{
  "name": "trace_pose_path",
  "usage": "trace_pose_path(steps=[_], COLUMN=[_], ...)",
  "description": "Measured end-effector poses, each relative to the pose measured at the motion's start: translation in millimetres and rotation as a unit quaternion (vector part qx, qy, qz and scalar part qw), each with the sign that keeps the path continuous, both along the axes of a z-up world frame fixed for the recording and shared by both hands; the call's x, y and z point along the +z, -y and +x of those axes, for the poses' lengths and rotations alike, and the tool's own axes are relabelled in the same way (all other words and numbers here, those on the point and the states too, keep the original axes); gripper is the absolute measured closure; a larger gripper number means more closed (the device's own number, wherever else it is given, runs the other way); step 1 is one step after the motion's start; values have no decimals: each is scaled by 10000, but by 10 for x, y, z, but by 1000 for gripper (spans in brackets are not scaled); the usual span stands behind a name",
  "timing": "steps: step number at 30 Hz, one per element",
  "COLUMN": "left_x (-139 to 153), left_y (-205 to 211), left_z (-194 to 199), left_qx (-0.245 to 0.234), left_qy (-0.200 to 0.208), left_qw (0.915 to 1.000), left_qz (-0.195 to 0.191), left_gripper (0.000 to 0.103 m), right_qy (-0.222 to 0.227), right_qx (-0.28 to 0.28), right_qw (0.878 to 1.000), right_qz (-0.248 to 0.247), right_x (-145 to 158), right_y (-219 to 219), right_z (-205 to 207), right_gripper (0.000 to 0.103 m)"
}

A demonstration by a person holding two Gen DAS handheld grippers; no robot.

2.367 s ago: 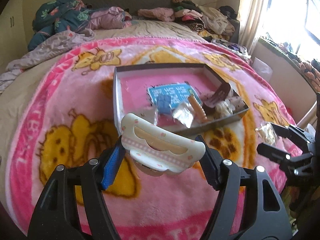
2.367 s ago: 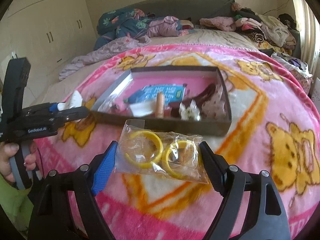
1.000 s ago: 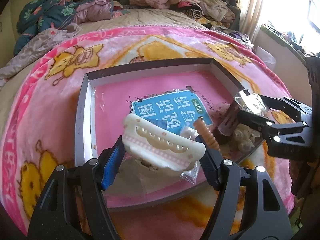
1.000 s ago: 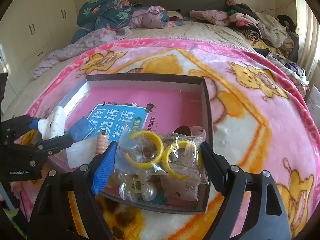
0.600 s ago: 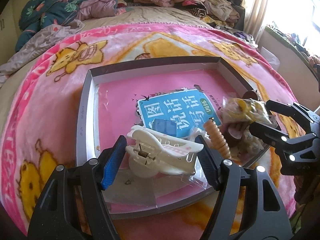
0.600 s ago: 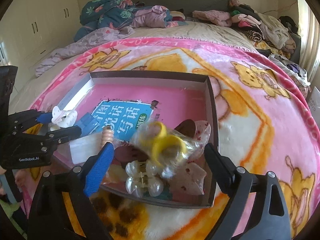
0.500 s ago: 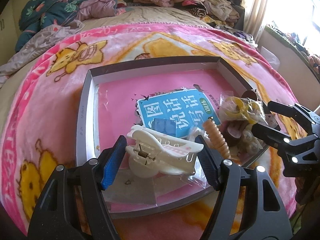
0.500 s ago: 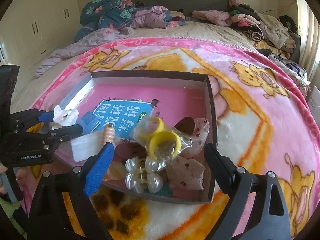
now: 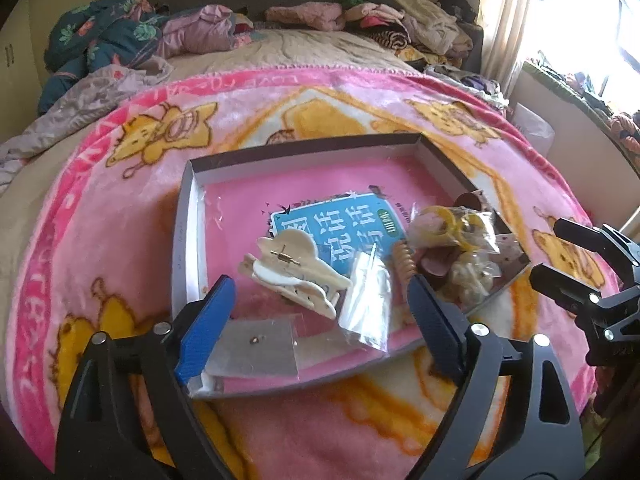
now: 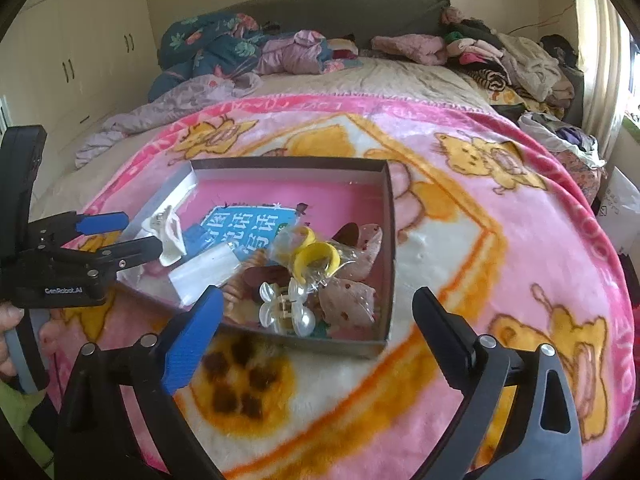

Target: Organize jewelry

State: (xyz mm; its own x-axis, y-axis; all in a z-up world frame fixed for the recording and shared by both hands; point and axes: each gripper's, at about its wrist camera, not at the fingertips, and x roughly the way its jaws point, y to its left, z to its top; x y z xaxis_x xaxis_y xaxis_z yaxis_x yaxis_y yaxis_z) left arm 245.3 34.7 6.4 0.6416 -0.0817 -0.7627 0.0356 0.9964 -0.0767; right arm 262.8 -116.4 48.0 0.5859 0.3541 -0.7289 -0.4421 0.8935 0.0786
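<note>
A shallow box [image 9: 185,240] with a pink floor lies on the blanket. In it a cream hair claw [image 9: 292,276] rests on its side, just beyond my left gripper [image 9: 320,320]. Those jaws are opening with nothing between them. The clear bag of yellow rings [image 10: 316,258] lies on the heap of clips in the box [image 10: 390,240] at its right end. My right gripper [image 10: 316,312] hangs in front of the box's near corner, jaws opening and empty. From the right wrist view the left gripper [image 10: 124,236] stands beside the claw [image 10: 170,236].
A blue booklet [image 9: 336,232], clear packets [image 9: 366,300], a ridged orange clip [image 9: 402,264] and a pearly claw clip [image 10: 284,308] also lie in the box. The pink bear blanket [image 10: 480,280] covers the bed. Clothes [image 10: 240,52] are piled at its head. A person's hand [image 10: 8,320] holds the left gripper.
The left gripper has let go of the cream hair claw, which now lies in the box. The right gripper has dropped the bag of rings into the box and pulled back.
</note>
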Motion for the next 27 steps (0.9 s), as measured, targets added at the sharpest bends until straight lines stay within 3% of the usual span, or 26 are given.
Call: trace_pose_path(steps=[8, 27], left_x=[163, 241], left_y=[17, -22], left_z=[-352, -1176], left_qx=[144, 433], left_qy=[173, 384], left_qw=[9997, 9982], left_qz=[-43, -184], left_gripper=[10, 9], right_qy=[176, 399], right_qx=[-78, -37], right_qw=[9997, 9985], right_qz=[138, 363], right_x=[180, 351], right_y=[129, 258], right_z=[-261, -909], right_gripper=[5, 4])
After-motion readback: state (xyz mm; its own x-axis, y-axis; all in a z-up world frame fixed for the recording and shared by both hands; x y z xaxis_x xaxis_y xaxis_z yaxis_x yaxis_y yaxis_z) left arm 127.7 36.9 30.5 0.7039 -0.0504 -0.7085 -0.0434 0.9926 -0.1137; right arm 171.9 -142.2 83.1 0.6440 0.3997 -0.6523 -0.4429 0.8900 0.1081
